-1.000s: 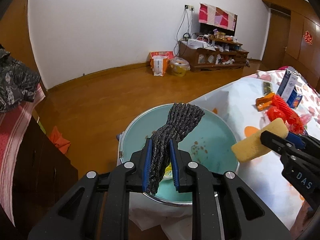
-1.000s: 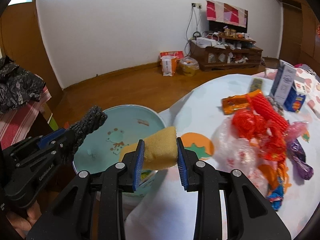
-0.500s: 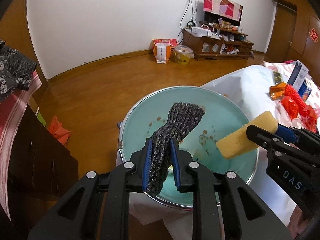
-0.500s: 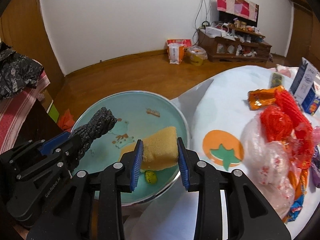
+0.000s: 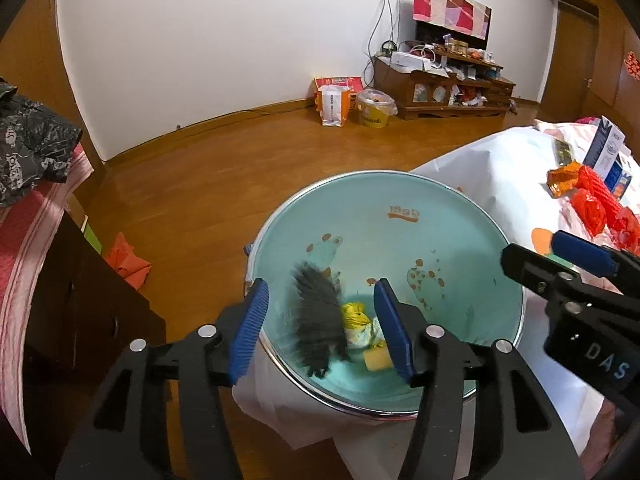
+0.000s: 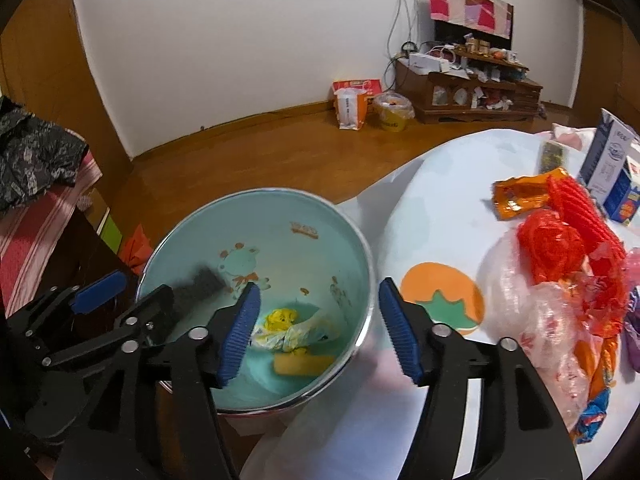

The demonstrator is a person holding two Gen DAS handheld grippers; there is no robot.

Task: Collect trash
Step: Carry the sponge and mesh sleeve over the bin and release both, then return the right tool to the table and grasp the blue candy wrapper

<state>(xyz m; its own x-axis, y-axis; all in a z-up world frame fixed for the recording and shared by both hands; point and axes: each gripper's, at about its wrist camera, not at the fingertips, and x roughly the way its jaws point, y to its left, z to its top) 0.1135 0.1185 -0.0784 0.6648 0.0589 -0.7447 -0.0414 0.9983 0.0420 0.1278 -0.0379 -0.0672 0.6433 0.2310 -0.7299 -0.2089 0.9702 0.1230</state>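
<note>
With the grey cloth (image 5: 318, 320) and yellow sponge (image 6: 304, 364) now inside the teal bin (image 6: 352, 240), both the left gripper (image 5: 320, 332) and right gripper (image 6: 320, 336) are opening empty, the right nearer the wrapper pile (image 6: 560, 280) along the table's (image 6: 440, 208) right edge.

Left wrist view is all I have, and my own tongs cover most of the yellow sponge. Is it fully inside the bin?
Observer: Yes. The yellow sponge lies flat on the bottom of the bin, next to a crumpled wrapper.
Operator: Are the right tongs empty?
Observer: Yes. The right tongs are opening, with nothing between them.
Operator: What trash on the table am I missing?
Observer: A clear plastic bag and a purple wrapper, by the red netting.
</note>
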